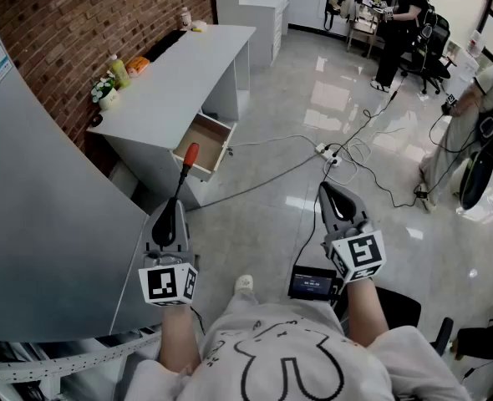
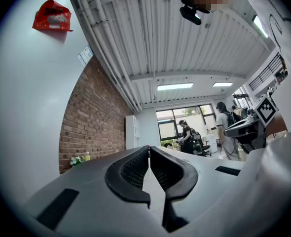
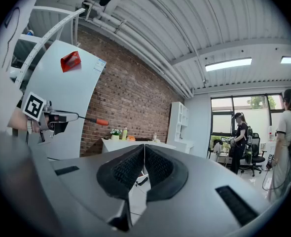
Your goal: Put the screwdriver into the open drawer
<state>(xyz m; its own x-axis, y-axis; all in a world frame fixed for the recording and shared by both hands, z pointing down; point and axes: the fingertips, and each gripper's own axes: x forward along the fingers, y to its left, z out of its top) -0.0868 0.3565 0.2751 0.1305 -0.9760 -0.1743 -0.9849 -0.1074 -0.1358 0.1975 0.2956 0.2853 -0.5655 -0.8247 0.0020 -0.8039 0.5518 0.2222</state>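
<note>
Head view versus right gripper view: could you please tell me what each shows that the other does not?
Only the head view shows the open drawer and a small lit screen by the person's feet. Only the right gripper view shows the ceiling lights and a red object on the curved wall. Both show the screwdriver in the left hand-held gripper and the brick wall.

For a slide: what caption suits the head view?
Left gripper holds screwdriver toward open drawer; right gripper shut, empty.
</note>
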